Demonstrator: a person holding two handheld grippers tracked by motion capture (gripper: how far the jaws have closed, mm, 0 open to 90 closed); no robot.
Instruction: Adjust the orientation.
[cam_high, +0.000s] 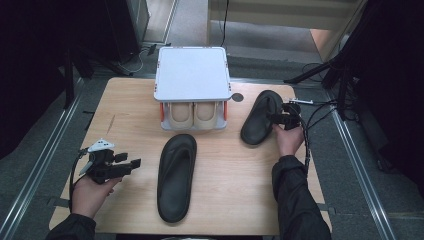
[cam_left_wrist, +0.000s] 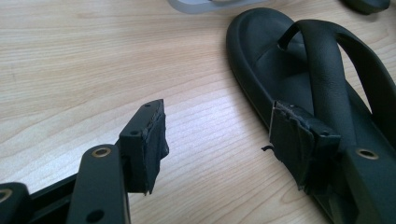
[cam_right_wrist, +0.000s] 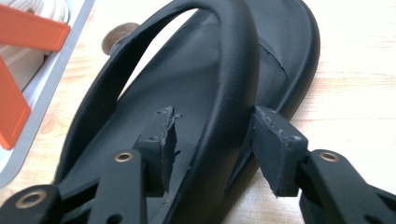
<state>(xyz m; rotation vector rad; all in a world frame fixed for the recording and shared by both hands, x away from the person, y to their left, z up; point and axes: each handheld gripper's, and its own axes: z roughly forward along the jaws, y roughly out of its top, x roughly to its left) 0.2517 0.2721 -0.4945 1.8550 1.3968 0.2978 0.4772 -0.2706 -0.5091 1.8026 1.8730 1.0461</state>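
Note:
Two black thong sandals lie on the wooden table (cam_high: 125, 115). One sandal (cam_high: 176, 175) lies lengthwise at the middle front. The other sandal (cam_high: 260, 117) lies slanted at the right, beside the rack. My right gripper (cam_high: 280, 117) reaches over this sandal's right edge. In the right gripper view the gripper (cam_right_wrist: 215, 140) is open, with the sandal's strap (cam_right_wrist: 233, 70) between its pads and a gap on both sides. My left gripper (cam_high: 131, 161) hovers at the front left, open with nothing between its pads (cam_left_wrist: 219, 140); the front sandal (cam_left_wrist: 289, 60) lies just beside its right jaw.
A small rack (cam_high: 192, 75) with a white top and orange supports stands at the back middle, with a pair of beige shoes (cam_high: 192, 115) on its lower level. A dark round spot (cam_high: 237, 97) marks the table next to it. Black stand legs (cam_high: 320, 70) rise beyond the right edge.

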